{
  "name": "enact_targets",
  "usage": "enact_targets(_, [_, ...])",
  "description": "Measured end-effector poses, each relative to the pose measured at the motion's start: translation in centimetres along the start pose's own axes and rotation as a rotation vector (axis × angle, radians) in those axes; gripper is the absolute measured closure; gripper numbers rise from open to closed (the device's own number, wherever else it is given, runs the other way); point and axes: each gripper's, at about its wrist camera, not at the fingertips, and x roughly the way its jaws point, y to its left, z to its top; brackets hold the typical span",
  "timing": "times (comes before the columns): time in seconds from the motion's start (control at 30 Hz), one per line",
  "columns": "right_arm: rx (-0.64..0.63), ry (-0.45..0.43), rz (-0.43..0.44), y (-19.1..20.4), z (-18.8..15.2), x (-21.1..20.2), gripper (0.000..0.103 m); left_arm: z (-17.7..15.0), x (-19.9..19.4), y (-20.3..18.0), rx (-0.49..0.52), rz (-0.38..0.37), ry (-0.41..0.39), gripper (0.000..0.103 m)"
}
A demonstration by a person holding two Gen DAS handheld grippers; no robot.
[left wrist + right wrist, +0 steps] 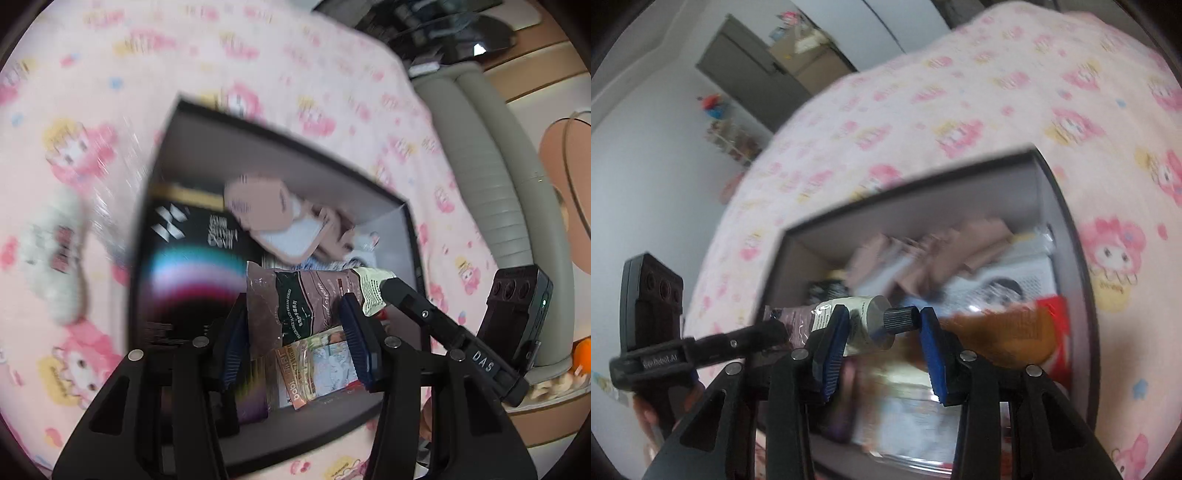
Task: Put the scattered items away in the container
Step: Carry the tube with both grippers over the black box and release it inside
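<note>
A dark open box (369,184) lies on a pink cartoon bedsheet and holds packets, a black booklet and pinkish items. A hand cream tube (317,295) hangs over the box, held at both ends. My left gripper (295,314) has the tube's flat crimped end between its fingers. In the right wrist view my right gripper (881,325) has the tube's cap end (871,317) between its blue pads, above the box (1071,229). The other gripper's finger (424,314) reaches the tube from the right. A white plush item (55,258) lies on the sheet left of the box.
A grey padded bed edge (491,166) runs at the right, with a round brown object (569,184) beyond it. In the right wrist view, a white wall, a grey cabinet (750,66) and small toys (716,103) stand beyond the bed.
</note>
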Motion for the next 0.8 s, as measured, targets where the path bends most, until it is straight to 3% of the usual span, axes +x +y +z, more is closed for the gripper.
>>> enact_targets(0.13, [0.038,0.050,-0.016,-1.8,-0.5,0.9,0.068,0.2,2.0,-0.7,0.029,0.063,0.022,0.050])
enact_targets(0.3, [-0.039,0.110,-0.090,-0.7,-1.4,1.7,0.066,-0.3,3.1,-1.7,0.084,0.190,0.068,0.049])
enact_targets(0.47, [-0.099,0.022,-0.181,0.2,-1.5,0.0,0.066,-1.1,1.5,-3.8,0.155,0.303,-0.029,0.049])
enact_targets(0.53, [-0.129,-0.051,-0.235,0.8,-1.5,-1.2,0.066,-1.4,1.1,-4.5,0.170,0.288,-0.061,0.049])
enact_targets(0.63, [-0.160,-0.094,-0.242,1.4,-1.6,-1.8,0.066,-2.1,1.8,-5.2,0.189,0.248,-0.040,0.050])
enact_targets(0.8, [-0.182,-0.012,-0.239,1.3,-1.9,0.4,0.066,-2.1,3.9,-4.9,0.165,0.273,-0.028,0.055])
